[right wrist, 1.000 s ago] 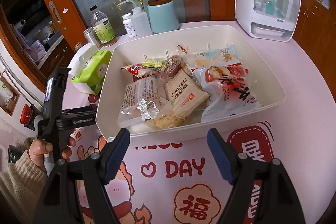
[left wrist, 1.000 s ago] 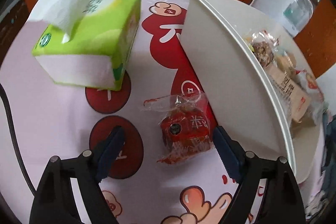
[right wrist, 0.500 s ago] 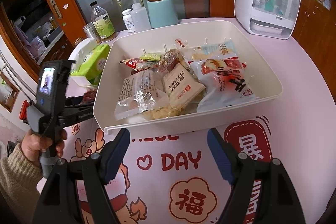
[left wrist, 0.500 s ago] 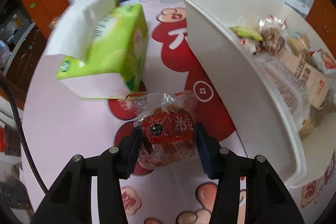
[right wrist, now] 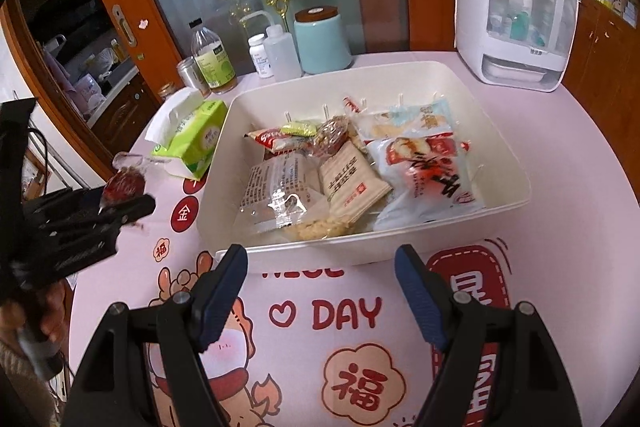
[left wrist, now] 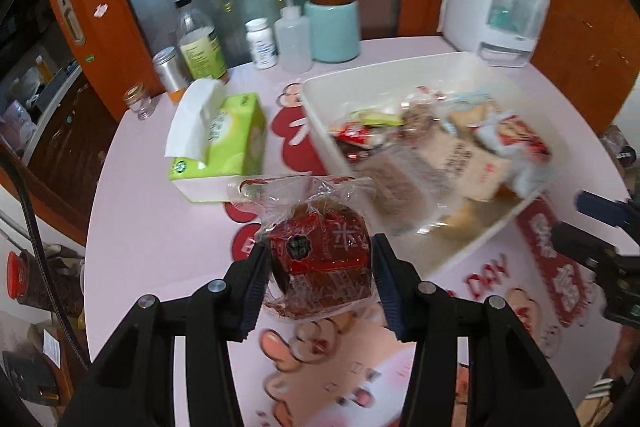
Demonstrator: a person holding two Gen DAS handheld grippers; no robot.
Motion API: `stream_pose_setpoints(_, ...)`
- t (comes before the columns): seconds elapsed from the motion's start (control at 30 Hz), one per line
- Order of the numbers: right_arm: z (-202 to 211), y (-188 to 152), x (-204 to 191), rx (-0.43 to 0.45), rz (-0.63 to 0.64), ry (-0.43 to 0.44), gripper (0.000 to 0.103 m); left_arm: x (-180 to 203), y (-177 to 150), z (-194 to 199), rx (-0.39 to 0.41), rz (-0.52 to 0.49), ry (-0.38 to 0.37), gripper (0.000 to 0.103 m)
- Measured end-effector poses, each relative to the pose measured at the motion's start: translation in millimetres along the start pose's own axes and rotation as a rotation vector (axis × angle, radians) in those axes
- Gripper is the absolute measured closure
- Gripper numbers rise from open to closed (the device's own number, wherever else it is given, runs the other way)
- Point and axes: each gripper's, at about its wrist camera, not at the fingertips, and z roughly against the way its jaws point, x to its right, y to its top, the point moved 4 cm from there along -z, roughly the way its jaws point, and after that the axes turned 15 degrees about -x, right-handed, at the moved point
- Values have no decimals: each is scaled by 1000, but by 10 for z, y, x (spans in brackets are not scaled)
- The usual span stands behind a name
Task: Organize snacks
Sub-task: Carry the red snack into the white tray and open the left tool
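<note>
The left gripper (left wrist: 320, 277) is clamped on a red snack packet (left wrist: 318, 251) in clear wrap, both blue fingers (left wrist: 256, 289) pressing its sides; the jaws closed onto it within the last second. The packet hangs clear of the counter (left wrist: 160, 239), above its left part, between the green tissue box (left wrist: 224, 147) and the near left corner of the white bin (right wrist: 496, 131). In the right wrist view the same packet (right wrist: 124, 183) shows at the tip of the left gripper (right wrist: 120, 207), left of the bin and apart from its wall. The bin sits mid-counter and contains several wrapped snacks (right wrist: 420, 167). The right gripper (right wrist: 320, 291) hovers before the bin's near wall, fingers (right wrist: 218, 291) spread wide with nothing between them. Bottles and a teal canister (right wrist: 322, 41) stand along the counter's far edge.
</note>
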Motion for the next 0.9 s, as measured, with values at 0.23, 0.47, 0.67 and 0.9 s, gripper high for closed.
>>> stream_pose_setpoints(0.23,390,174,262,76,21,-22,26,511,200,393,34,-24,19,55)
stream_pose_setpoints(0.47,845,629,568,171,54,-134,26,917,639,679,92,14,56,54)
stream_pose_setpoints(0.67,870,953,775,180,66,-187,26,1134,910,630,81,76,95,46)
stream_pose_setpoints(0.9,782,997,795,170,126,-167,18,1201,928,580,85,135,143,9)
